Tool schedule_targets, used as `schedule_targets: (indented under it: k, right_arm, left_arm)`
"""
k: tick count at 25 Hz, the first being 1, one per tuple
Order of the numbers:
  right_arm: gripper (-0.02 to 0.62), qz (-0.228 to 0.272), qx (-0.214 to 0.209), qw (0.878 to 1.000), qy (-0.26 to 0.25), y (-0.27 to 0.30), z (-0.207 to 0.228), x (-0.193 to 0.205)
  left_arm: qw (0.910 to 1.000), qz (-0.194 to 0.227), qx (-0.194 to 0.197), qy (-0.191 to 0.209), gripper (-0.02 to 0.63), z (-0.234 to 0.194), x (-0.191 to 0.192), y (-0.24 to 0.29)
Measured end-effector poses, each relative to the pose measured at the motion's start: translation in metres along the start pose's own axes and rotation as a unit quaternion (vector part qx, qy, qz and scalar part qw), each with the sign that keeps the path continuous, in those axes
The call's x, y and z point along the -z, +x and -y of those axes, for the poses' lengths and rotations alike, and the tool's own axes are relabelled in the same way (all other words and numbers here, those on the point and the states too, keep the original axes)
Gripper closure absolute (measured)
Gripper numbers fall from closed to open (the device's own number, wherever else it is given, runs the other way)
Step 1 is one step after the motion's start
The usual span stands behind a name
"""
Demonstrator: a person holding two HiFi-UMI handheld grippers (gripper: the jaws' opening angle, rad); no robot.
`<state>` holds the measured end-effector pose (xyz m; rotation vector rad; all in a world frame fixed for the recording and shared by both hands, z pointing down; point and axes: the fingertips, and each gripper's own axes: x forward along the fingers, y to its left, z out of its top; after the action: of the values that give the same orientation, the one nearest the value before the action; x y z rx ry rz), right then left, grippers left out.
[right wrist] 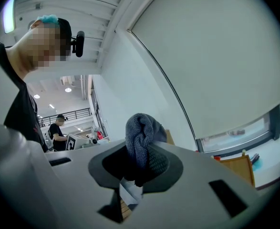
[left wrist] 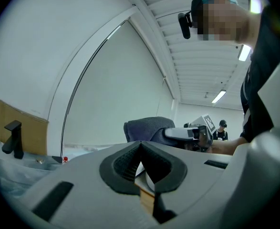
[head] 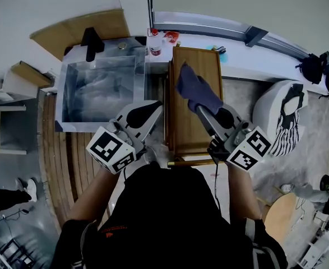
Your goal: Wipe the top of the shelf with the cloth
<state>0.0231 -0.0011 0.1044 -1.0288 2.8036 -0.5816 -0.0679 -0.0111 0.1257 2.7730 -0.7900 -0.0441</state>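
Note:
The wooden shelf top point(head: 188, 129) runs away from me at centre. On its far half lies a dark blue-grey cloth point(head: 197, 88), and my right gripper point(head: 200, 109) is shut on the cloth's near end. In the right gripper view the cloth point(right wrist: 140, 140) bunches up out of the shut jaws of the right gripper point(right wrist: 139, 160). My left gripper point(head: 148, 113) hovers just off the shelf's left edge, shut with nothing in it. The left gripper point(left wrist: 140, 146) view has the cloth point(left wrist: 147, 127) and the right gripper point(left wrist: 190, 133) beyond its tips.
A plastic-covered sink point(head: 100, 88) with a black faucet point(head: 90, 41) stands left of the shelf. A small red-capped bottle point(head: 154, 45) sits on the white sill behind. A white seat with striped fabric point(head: 283, 116) is at right. Another person point(right wrist: 58, 132) stands far off.

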Motion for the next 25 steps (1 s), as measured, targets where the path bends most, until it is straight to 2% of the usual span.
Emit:
schedule_targets:
  k: [25]
  right_arm:
    - [0.543, 0.003, 0.011, 1.0, 0.016, -0.013, 0.007, 0.009]
  left_arm:
    - [1.0, -0.007, -0.003, -0.006, 0.589, 0.01, 0.009, 0.001]
